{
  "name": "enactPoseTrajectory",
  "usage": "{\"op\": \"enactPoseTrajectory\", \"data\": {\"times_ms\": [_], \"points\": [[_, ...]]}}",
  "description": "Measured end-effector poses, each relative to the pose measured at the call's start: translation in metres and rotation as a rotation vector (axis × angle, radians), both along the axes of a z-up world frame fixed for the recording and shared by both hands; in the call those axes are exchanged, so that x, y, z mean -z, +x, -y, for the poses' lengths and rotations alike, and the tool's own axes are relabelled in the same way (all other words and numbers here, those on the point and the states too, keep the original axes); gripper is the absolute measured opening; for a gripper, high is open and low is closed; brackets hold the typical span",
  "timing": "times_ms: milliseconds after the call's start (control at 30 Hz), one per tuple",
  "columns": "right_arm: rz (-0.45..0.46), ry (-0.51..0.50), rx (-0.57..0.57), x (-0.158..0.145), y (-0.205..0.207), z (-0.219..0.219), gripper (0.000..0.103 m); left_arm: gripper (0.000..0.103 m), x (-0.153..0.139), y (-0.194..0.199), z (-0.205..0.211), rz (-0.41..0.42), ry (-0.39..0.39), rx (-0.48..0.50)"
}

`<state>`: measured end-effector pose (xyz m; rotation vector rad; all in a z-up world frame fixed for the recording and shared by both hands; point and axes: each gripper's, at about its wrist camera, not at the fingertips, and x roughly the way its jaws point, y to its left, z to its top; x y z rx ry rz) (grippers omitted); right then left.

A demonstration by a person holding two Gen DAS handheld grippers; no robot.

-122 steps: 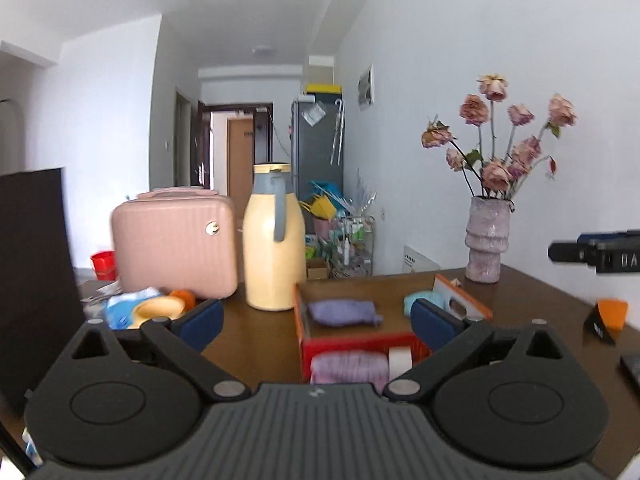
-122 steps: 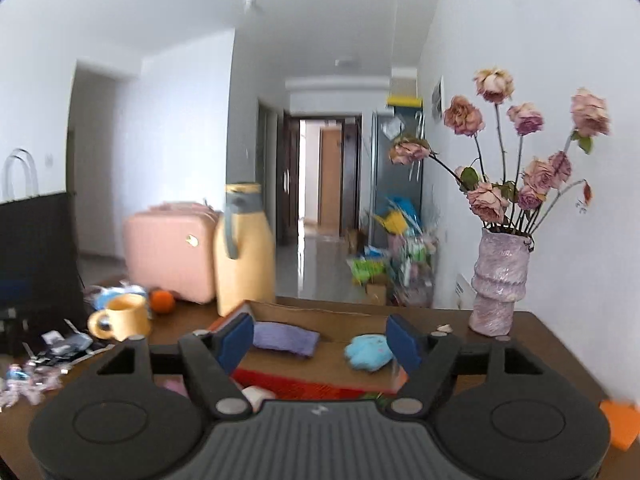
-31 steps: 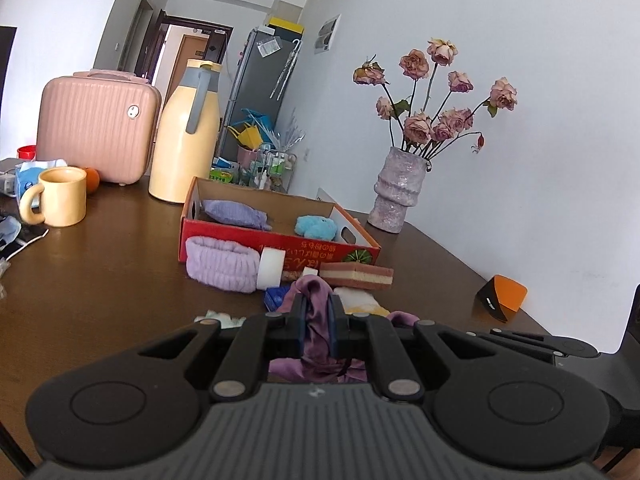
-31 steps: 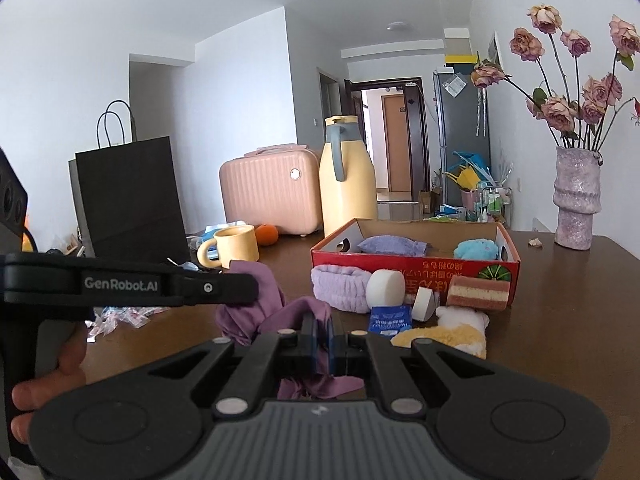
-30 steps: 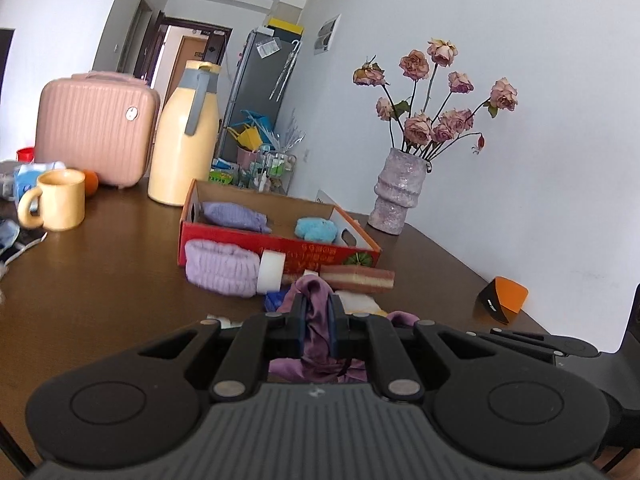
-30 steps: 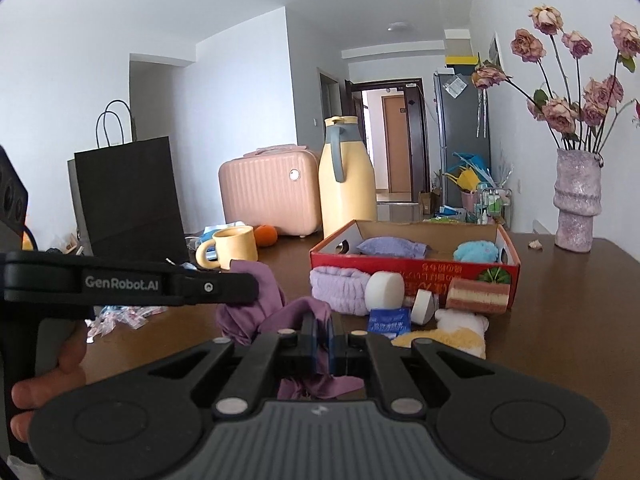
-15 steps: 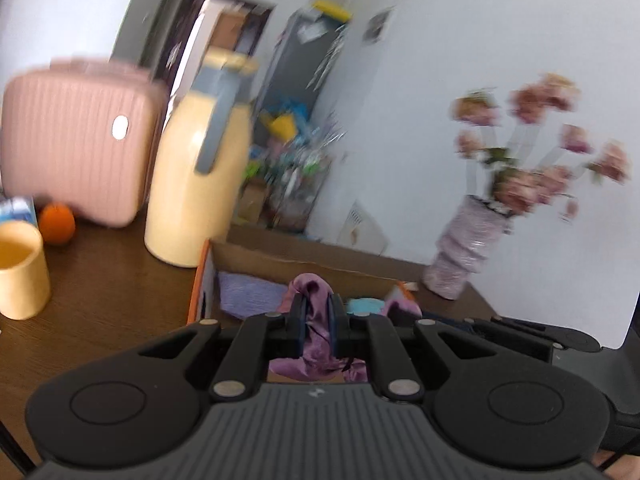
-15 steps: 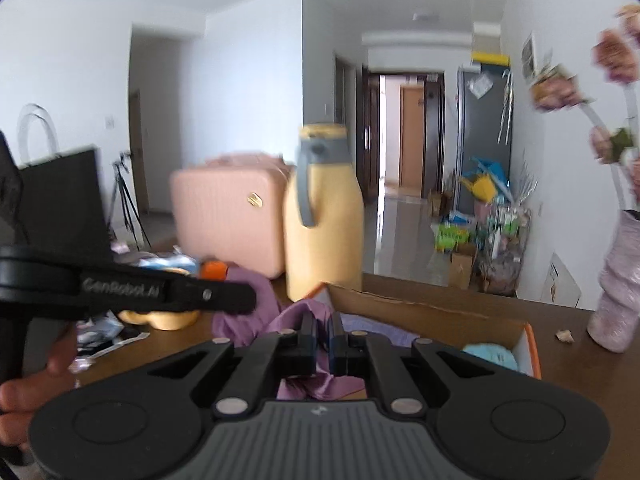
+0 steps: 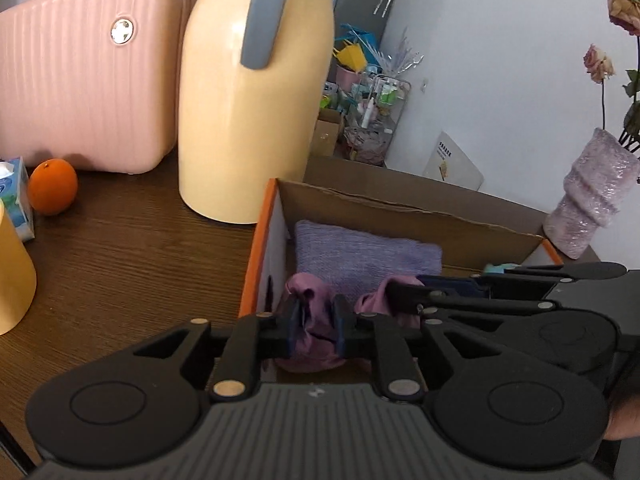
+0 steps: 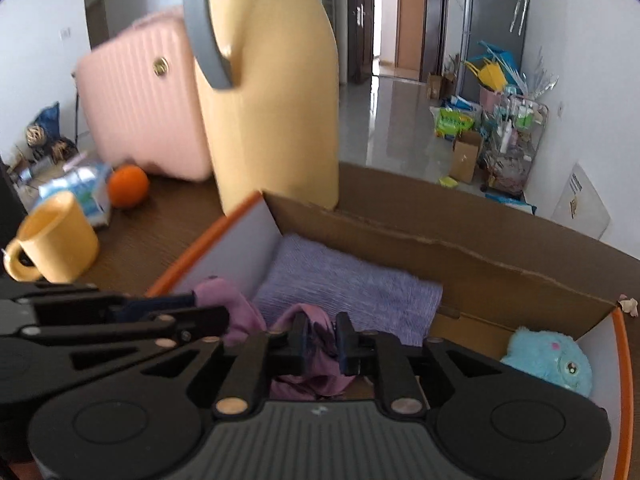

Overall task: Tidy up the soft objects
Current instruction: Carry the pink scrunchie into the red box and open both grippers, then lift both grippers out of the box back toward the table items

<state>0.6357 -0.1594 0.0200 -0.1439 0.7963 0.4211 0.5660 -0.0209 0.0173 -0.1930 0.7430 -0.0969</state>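
Both grippers are shut on one purple cloth (image 9: 316, 328), each pinching a fold of it. My left gripper (image 9: 316, 330) holds it just inside the near left corner of the cardboard box (image 9: 404, 210). My right gripper (image 10: 322, 338) holds the same purple cloth (image 10: 316, 334) beside it, over the box (image 10: 460, 248). The left gripper's side shows in the right wrist view (image 10: 120, 320). A folded lavender towel (image 10: 348, 284) lies in the box behind the cloth, also in the left wrist view (image 9: 364, 258). A blue plush toy (image 10: 548, 364) sits at the box's right end.
A tall yellow thermos jug (image 9: 252, 92) stands just behind the box's left end, with a pink case (image 9: 84, 68) beside it. An orange (image 9: 52, 192), a tissue pack (image 10: 80, 192) and a yellow mug (image 10: 52, 240) stand to the left. A vase (image 9: 592, 204) stands to the right.
Both grippers have carried the purple cloth forward from the table's near side and lowered it into the left end of the box. The view now tilts down into the box.
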Motion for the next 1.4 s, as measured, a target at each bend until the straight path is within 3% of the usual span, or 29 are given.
{"op": "enactPoseTrajectory", "data": {"times_ms": [167,367,433,633,700,767,900,1033,1167,1400], "points": [[0.0,0.031,0.018,-0.005,-0.005,0.01,0.034,0.03,0.0,-0.002,-0.008,0.016,-0.015,-0.01],[0.072,0.038,0.072,-0.047,-0.039,0.039,0.038,0.037,-0.042,-0.027,-0.011,0.098,-0.003,0.017],[0.095,0.038,0.096,-0.06,-0.053,0.051,0.043,0.04,-0.06,-0.046,-0.012,0.145,-0.006,0.04],[0.172,0.049,0.155,-0.099,-0.122,0.089,0.044,0.063,-0.107,-0.112,-0.013,0.23,0.039,0.069],[0.218,0.056,0.168,-0.112,-0.152,0.101,0.047,0.072,-0.12,-0.137,-0.014,0.262,0.059,0.066],[0.266,0.061,0.177,-0.123,-0.183,0.113,0.053,0.076,-0.129,-0.167,-0.014,0.306,0.091,0.056],[0.347,0.092,0.188,-0.14,-0.241,0.13,0.057,0.085,-0.136,-0.218,-0.014,0.373,0.109,0.06],[0.386,0.161,0.17,-0.156,-0.282,0.136,0.063,0.087,-0.141,-0.263,-0.008,0.44,0.101,0.066],[0.446,0.163,0.157,-0.17,-0.321,0.132,0.069,0.09,-0.148,-0.298,0.002,0.505,0.146,0.052],[0.569,0.124,0.14,-0.154,-0.388,0.121,0.084,0.096,-0.14,-0.357,0.001,0.585,0.185,0.016]]}}
